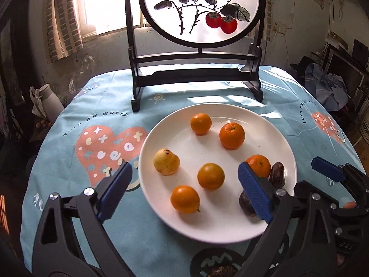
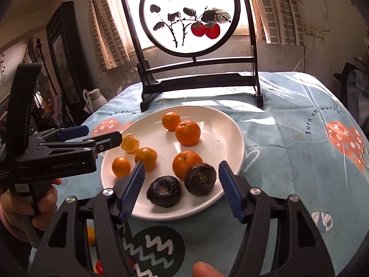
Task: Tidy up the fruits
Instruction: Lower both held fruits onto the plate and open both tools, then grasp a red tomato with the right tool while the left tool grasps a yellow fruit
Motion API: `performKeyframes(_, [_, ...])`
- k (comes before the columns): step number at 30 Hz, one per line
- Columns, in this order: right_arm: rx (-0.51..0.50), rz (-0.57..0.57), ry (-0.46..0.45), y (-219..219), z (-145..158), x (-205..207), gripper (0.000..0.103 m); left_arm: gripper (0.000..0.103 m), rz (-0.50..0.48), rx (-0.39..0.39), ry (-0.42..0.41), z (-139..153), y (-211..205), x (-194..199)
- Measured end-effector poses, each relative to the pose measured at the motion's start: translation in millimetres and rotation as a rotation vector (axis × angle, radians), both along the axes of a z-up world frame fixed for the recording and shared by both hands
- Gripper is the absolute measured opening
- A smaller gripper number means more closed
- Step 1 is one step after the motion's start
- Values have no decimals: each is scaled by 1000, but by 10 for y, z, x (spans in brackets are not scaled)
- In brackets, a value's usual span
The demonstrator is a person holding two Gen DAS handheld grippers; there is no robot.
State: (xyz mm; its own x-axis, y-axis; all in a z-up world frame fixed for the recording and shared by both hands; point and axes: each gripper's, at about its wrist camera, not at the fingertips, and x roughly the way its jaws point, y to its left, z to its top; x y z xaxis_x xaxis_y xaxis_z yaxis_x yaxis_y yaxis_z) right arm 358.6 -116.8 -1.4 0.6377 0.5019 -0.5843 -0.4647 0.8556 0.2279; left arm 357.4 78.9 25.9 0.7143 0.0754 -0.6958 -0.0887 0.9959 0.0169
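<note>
A white plate (image 1: pixel 189 147) on the blue tablecloth holds several oranges, a pale yellow fruit (image 1: pixel 166 161) and two dark brown fruits (image 2: pixel 163 191) (image 2: pixel 200 179). My left gripper (image 1: pixel 184 191) hovers open over the plate's near side. An orange (image 1: pixel 185 199) lies between its fingers, untouched by the pads. My right gripper (image 2: pixel 182 191) is also open, low over the plate's near rim (image 2: pixel 175 217), with the two dark fruits in the gap and its pads clear of them. In the right wrist view a hand (image 2: pixel 43 203) holds the left gripper at the plate's left edge.
A dark wooden stand with a round painted screen (image 1: pixel 198 73) rises behind the plate. A white jug (image 1: pixel 49 101) sits off the table's far left. A small orange fruit (image 2: pixel 91 234) lies on the cloth below the left gripper. A dark fruit (image 1: pixel 221 272) rests near the front edge.
</note>
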Motion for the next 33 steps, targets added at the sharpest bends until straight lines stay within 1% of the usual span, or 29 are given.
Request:
performKeyframes(2, [-6,26,11,14,-1,-164,67,97,21,-1,12,17,79,-247])
performKeyframes(4, [-19,62,31,48,-45,-360,67,97,23,-23,26,-19,144,-523])
performKeyframes(7, [8,153,103,94,-152,-655,67,97,26,-82,-11,-127,232,-983])
performKeyframes(10, [-11,230,107,136,-228,-997,67,97,38,-111,-53,-285,314,-1318])
performKeyframes(11, [-23,246,104,145,-252,-1092,67,97,56,-123,-52,-340,350,-1395])
performKeyframes(12, [-25,264,107,153,-279,-1171,67,97,73,-135,-36,-378,387,-1435])
performKeyframes(14, [-29,300,136,181,-351,-1271,67,97,89,-166,-54,-412,460,-1527])
performKeyframes(16, [-57,312,139,216,-400,-1326,67,97,139,-132,-59,-431,502,-1556])
performKeyframes(17, [-73,315,139,240,-419,-1340,66,97,146,-134,-61,-429,520,-1565])
performKeyframes(18, [-84,322,143,258,-442,-1345,65,97,138,-163,-62,-425,543,-1568])
performKeyframes(20, [-105,327,155,281,-491,-1334,57,97,121,-233,-51,-444,582,-1568])
performKeyframes(21, [-109,327,164,280,-512,-1324,56,97,122,-241,-46,-454,584,-1565])
performKeyframes(24, [-113,319,183,264,-556,-1295,55,97,136,-208,-37,-470,560,-1553])
performKeyframes(28, [-123,314,207,263,-607,-1258,54,97,138,-213,-33,-473,561,-1559])
performKeyframes(29, [-122,313,209,262,-614,-1253,52,97,141,-210,-32,-475,559,-1558])
performKeyframes(33, [-123,316,209,266,-630,-1259,50,97,139,-211,-33,-476,558,-1554])
